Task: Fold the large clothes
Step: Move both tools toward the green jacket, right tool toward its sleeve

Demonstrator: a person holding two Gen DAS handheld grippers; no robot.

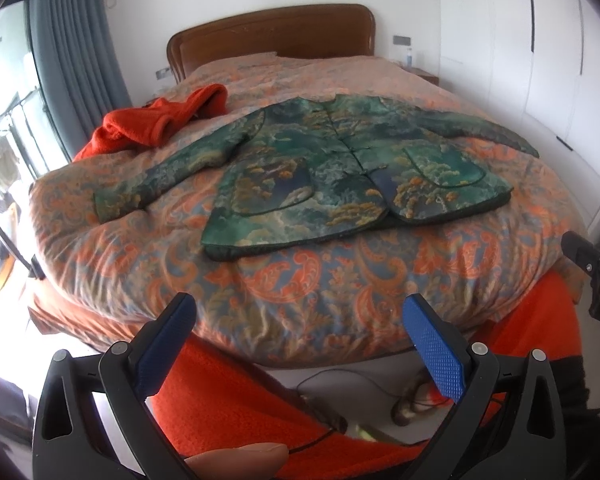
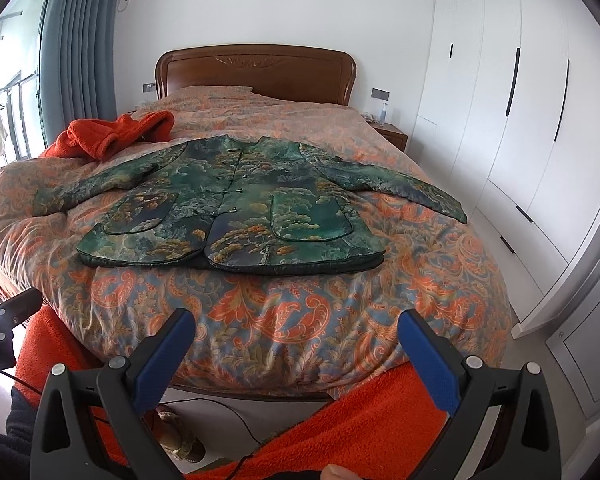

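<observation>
The green jacket lies flat and face up on the bed, buttoned front upward, both sleeves spread out to its sides, hem toward me. My left hand-held gripper hangs released, its blue pads spread wide with nothing between them, short of the foot of the bed and well apart from the jacket's hem. My right hand-held gripper is likewise released and bare, also short of the bed's foot and well apart from the hem.

Left of the jacket, near its left sleeve, a crumpled orange garment rests on the bed's edge. Behind the jacket stands the wooden headboard.

The left wrist view shows the jacket from its left, with the right hand-held gripper's black frame at the far right edge. The right wrist view shows the jacket more squarely, and right of it a white wardrobe and a nightstand with a small bottle on it. Its left edge catches part of my other gripper's frame.

Below both grippers, nearer me than the jacket, lies orange fabric, with a slipper on the floor.
</observation>
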